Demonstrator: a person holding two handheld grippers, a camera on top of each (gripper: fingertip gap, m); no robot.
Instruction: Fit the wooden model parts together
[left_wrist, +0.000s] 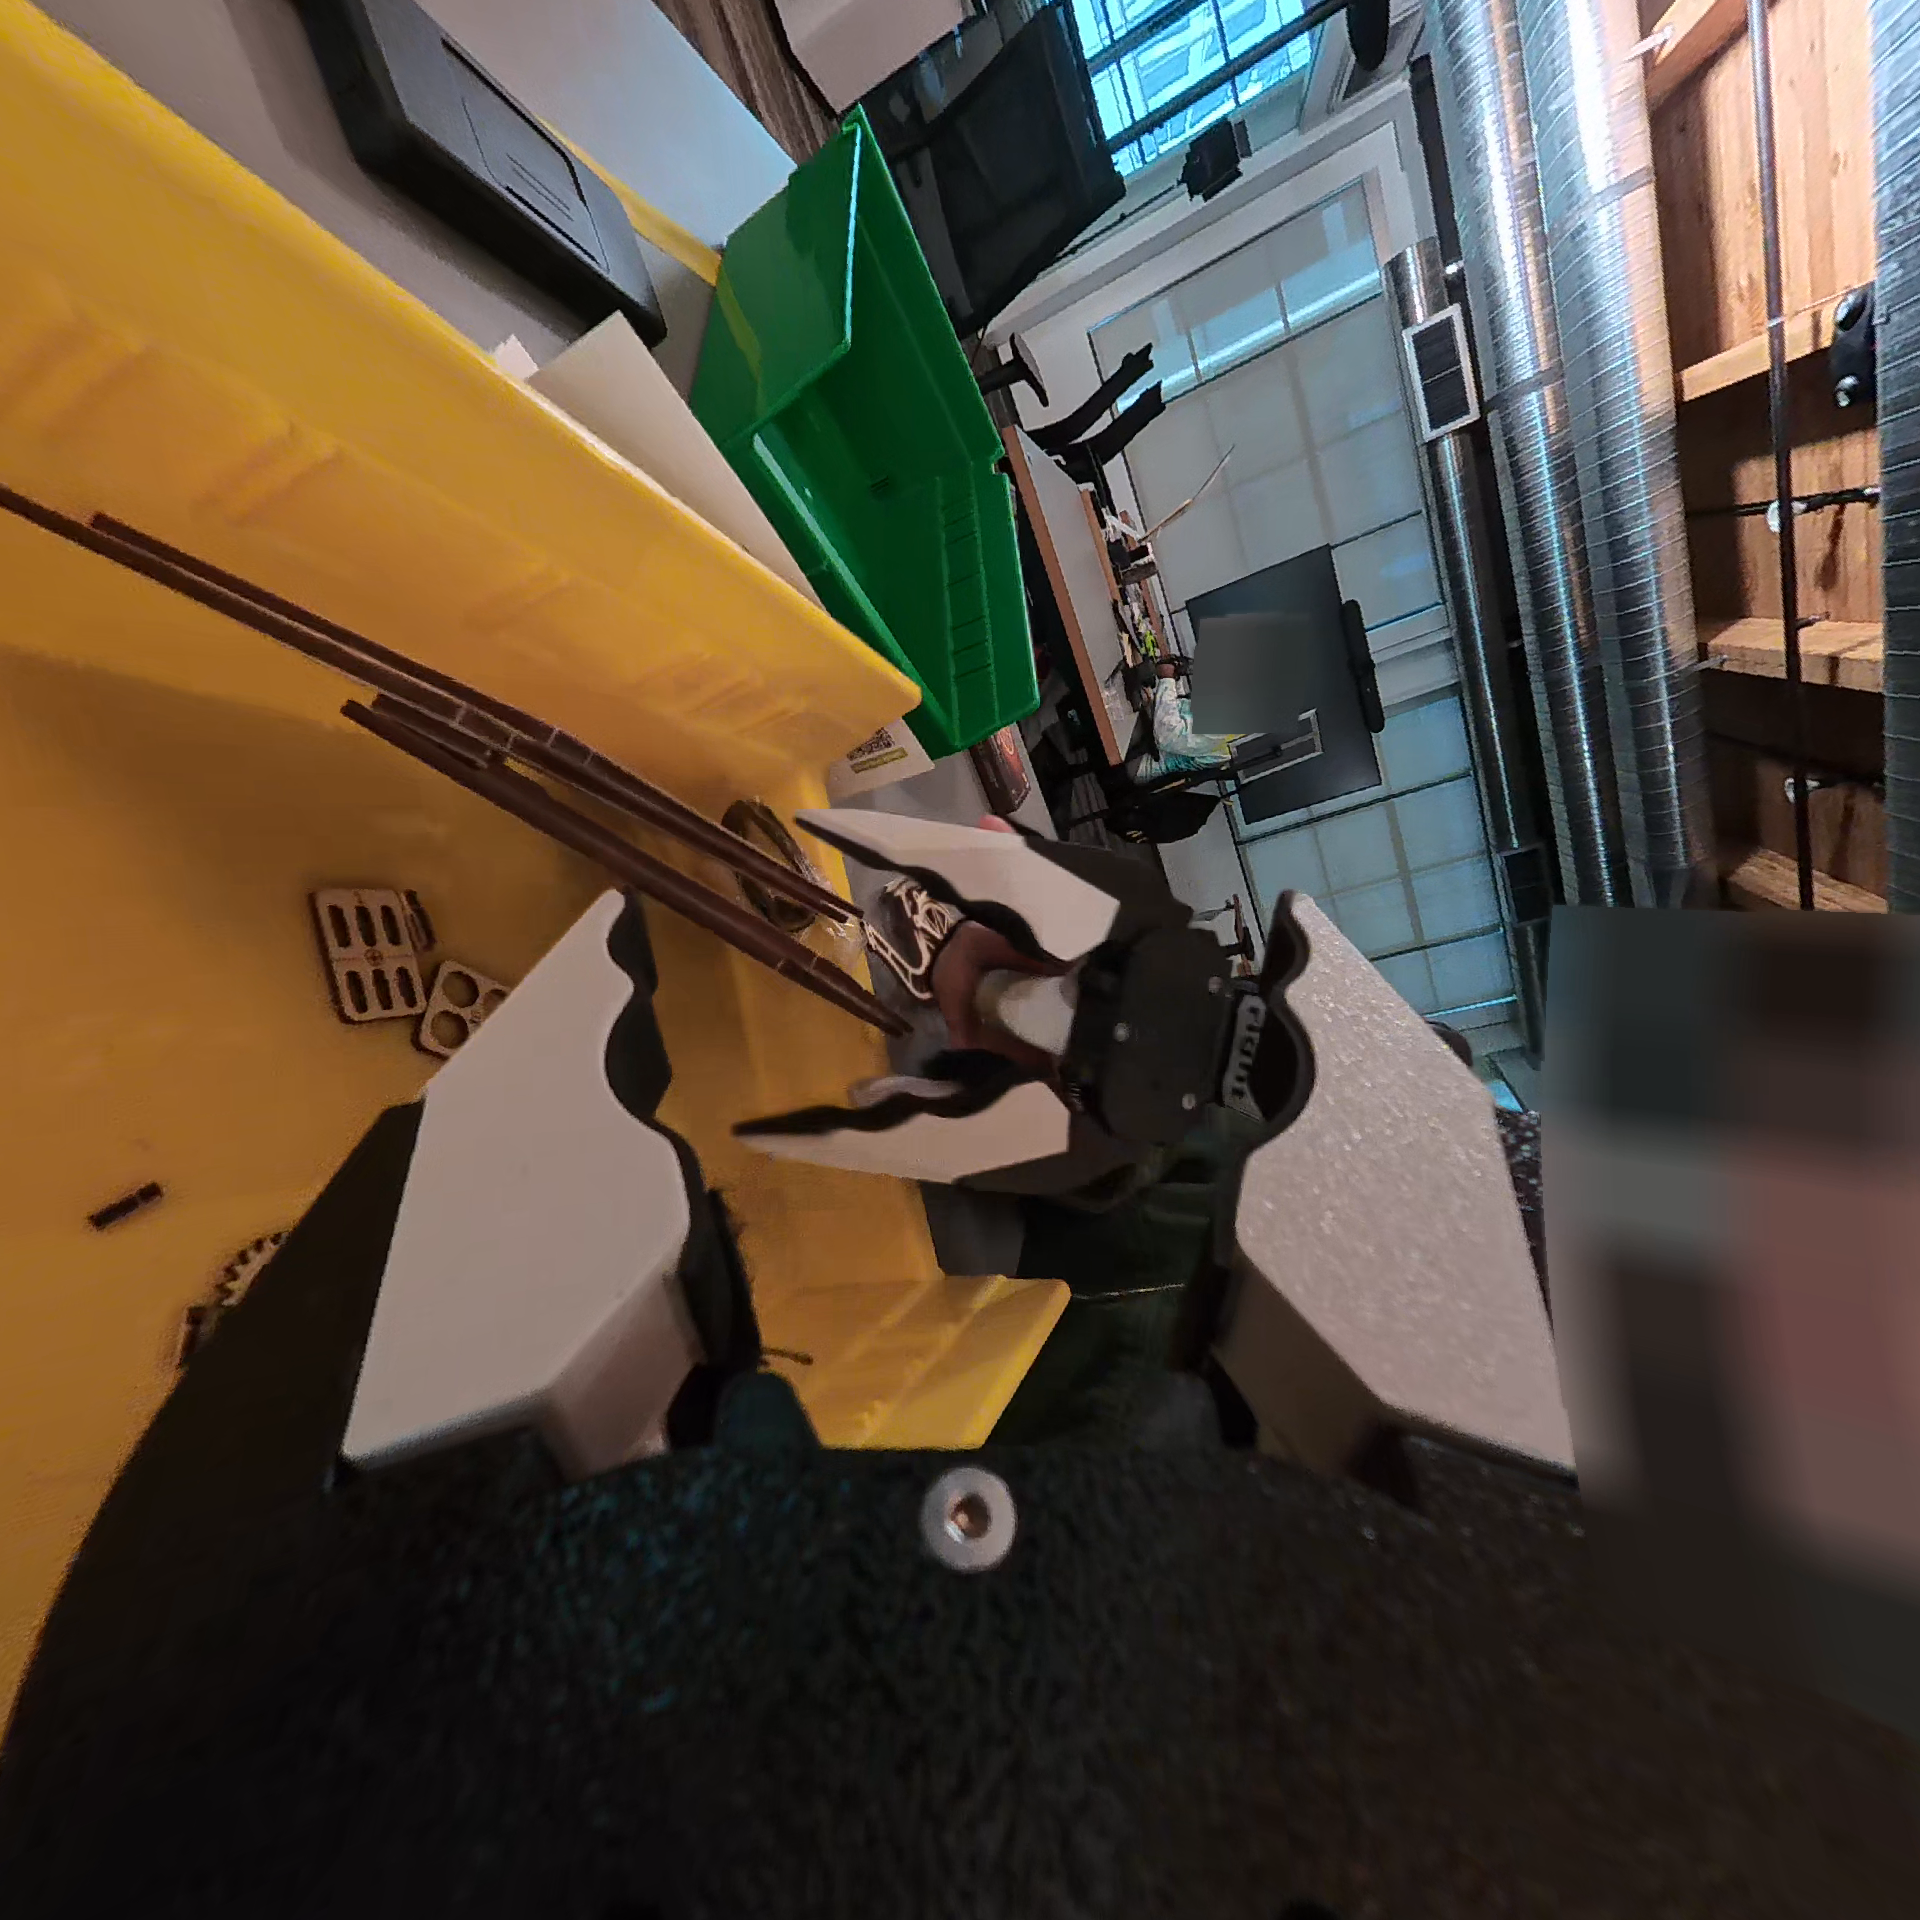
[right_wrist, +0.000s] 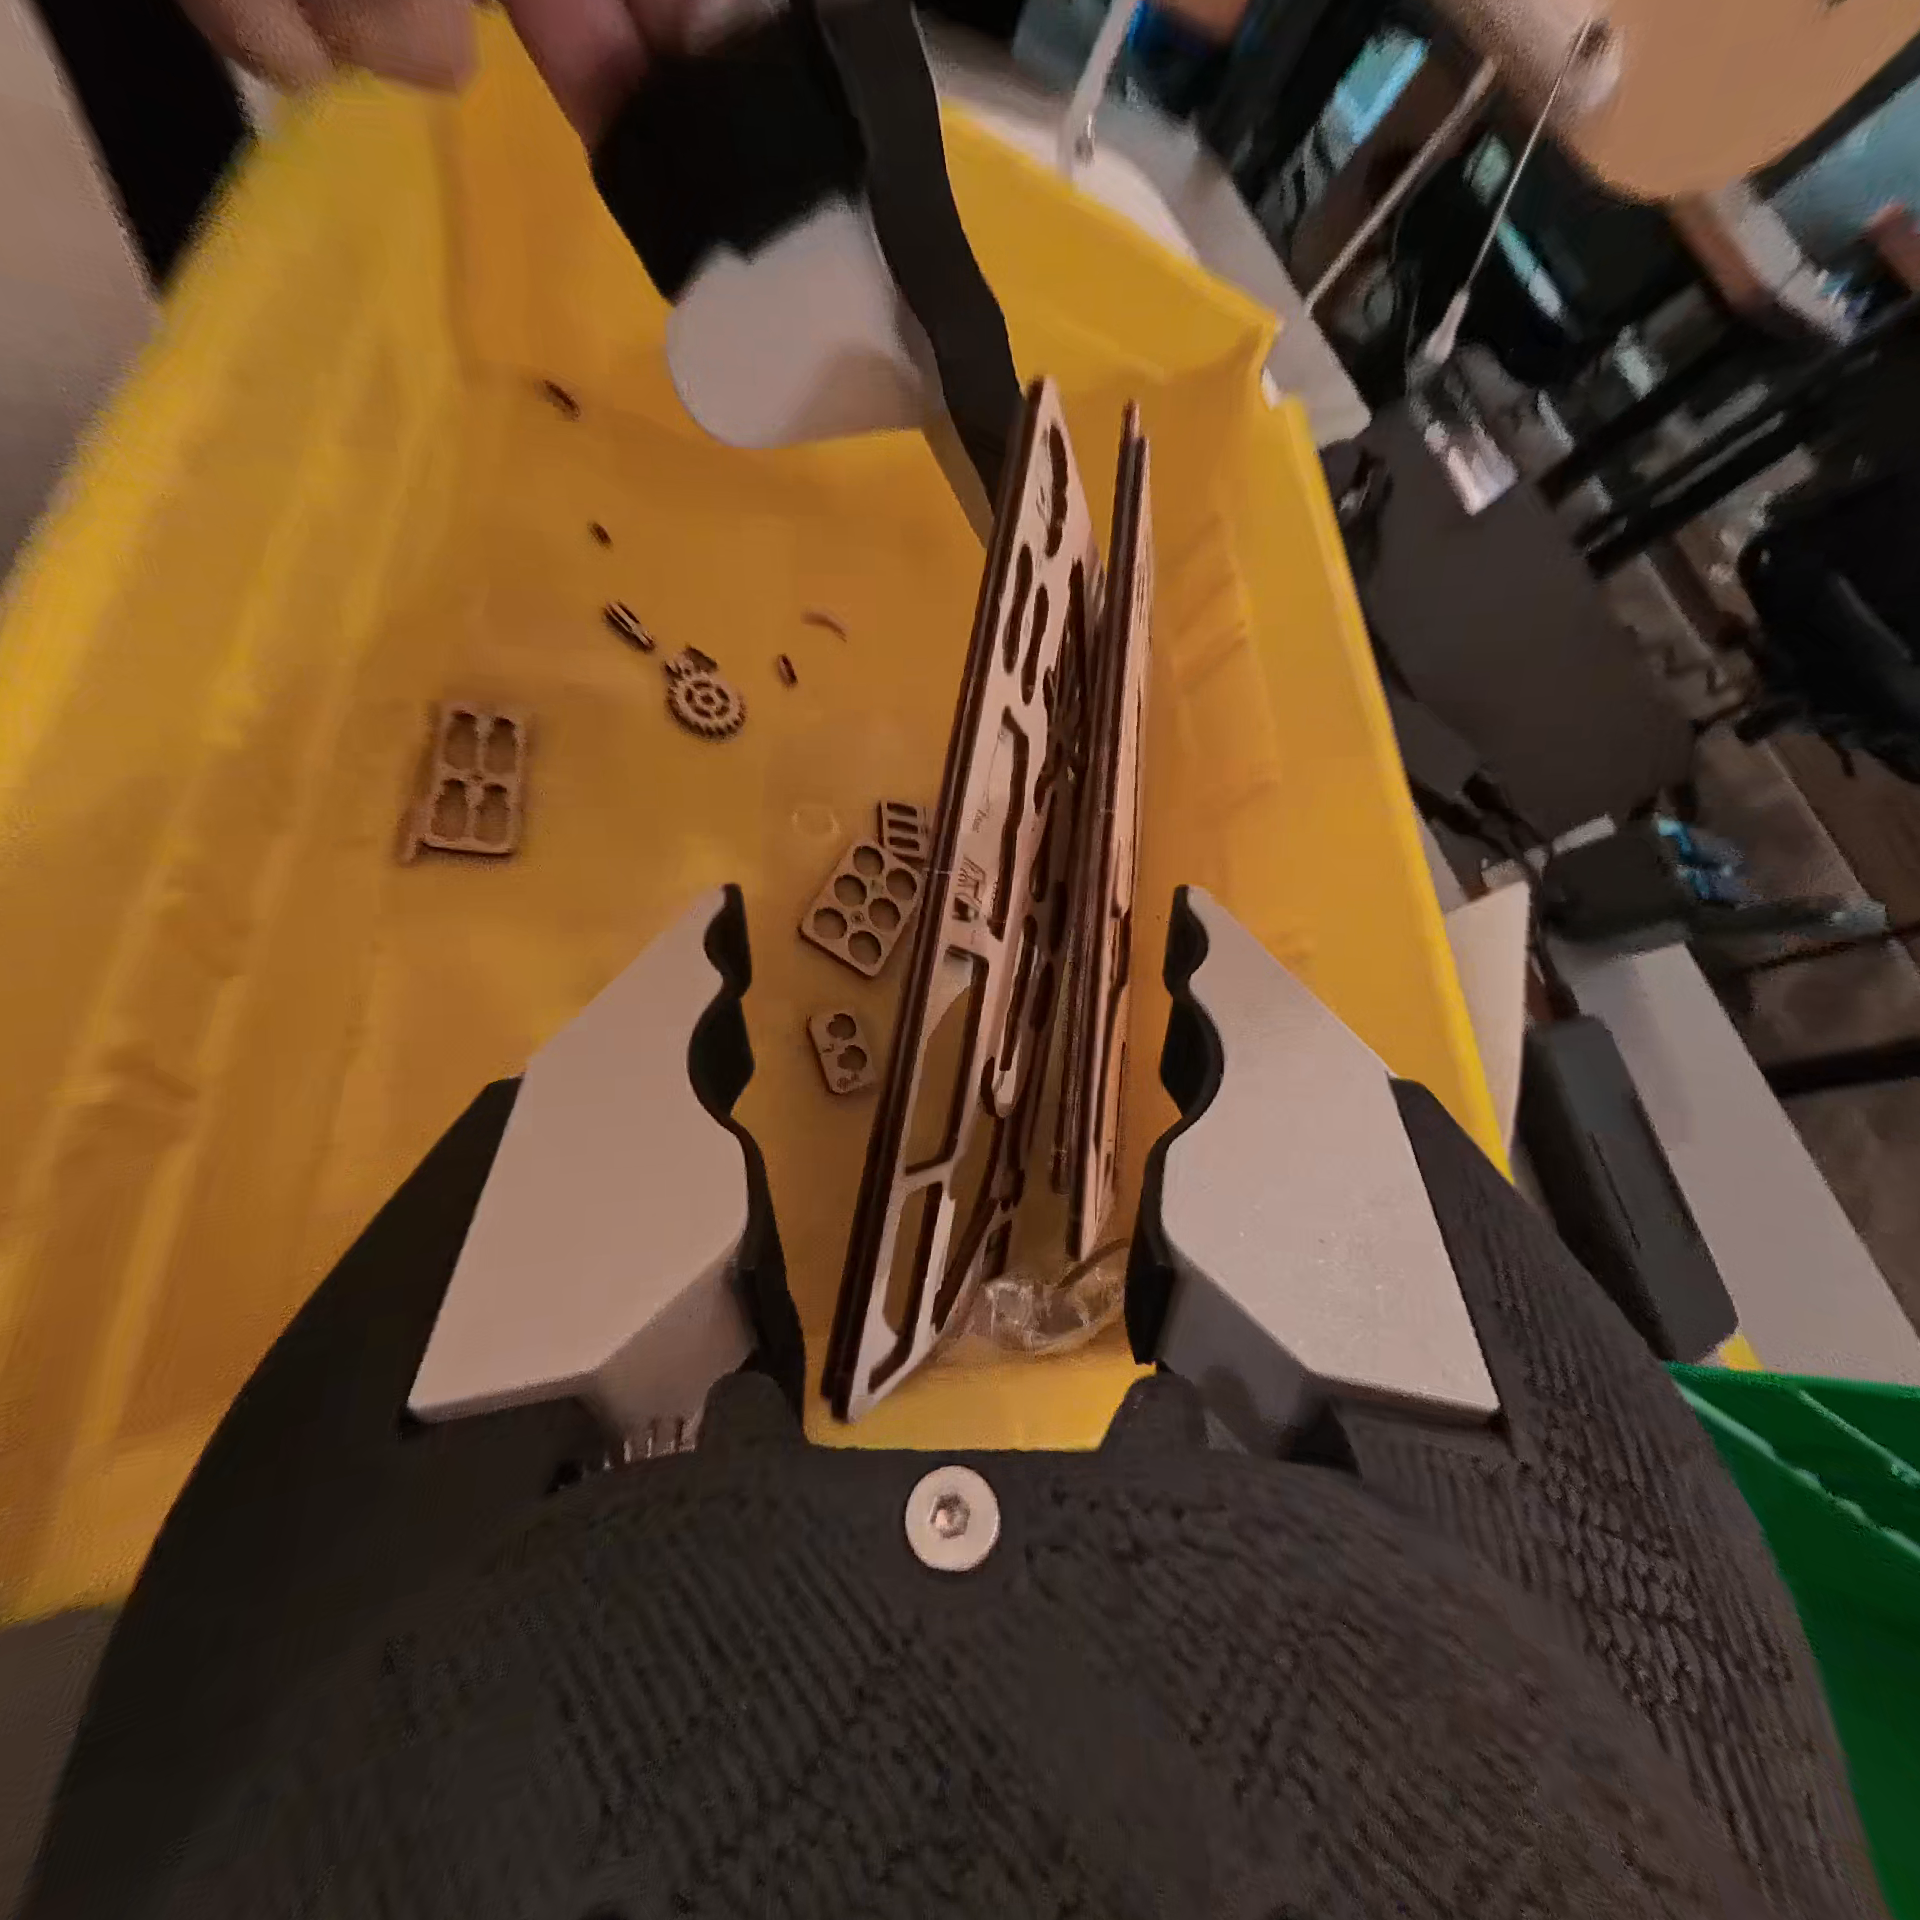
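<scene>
A stack of thin laser-cut wooden sheets stands on edge inside a yellow bin, leaning toward its side wall, directly ahead of the right gripper and between its spread, empty fingers. Loose wooden pieces lie on the bin floor to the left of those fingers: a six-hole plate, a small gear and a windowed panel. The left gripper is also wide open, holding nothing, tilted over the bin's rim; motion blur makes its exact height unclear. A green bin sits beyond.
</scene>
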